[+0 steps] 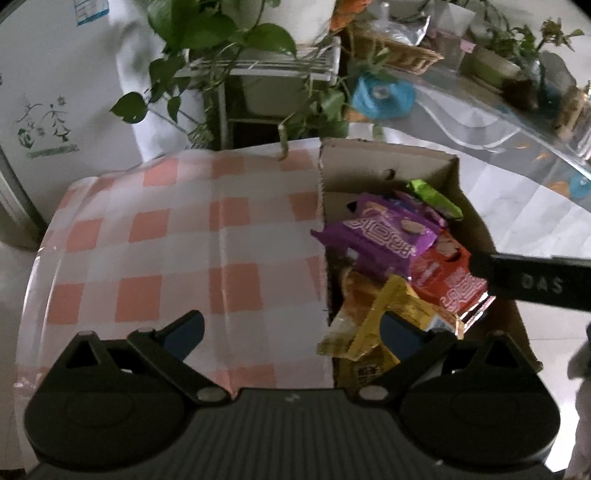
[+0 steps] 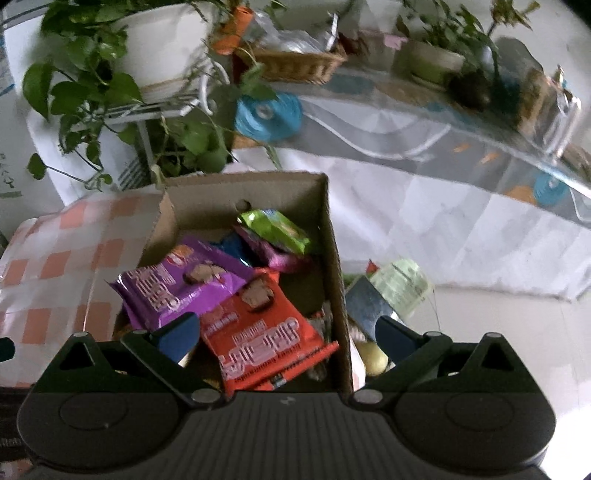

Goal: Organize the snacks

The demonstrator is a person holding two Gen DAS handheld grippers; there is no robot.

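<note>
The cardboard box of snacks sits at the right edge of the checked surface. The red packet lies on top, directly between the spread, empty fingers of the right gripper, its long axis running diagonally away to the left. The left gripper, also spread and empty, straddles the box's left wall farther off, so the right looks better placed.

Open above the cardboard box, walled on four sides, packed with snack packets. Bare checked surface left of it. Plant crowding behind.

A pink-checked tablecloth covers the table (round-edged), bearing the snack-filled cardboard box at its edge.
</note>
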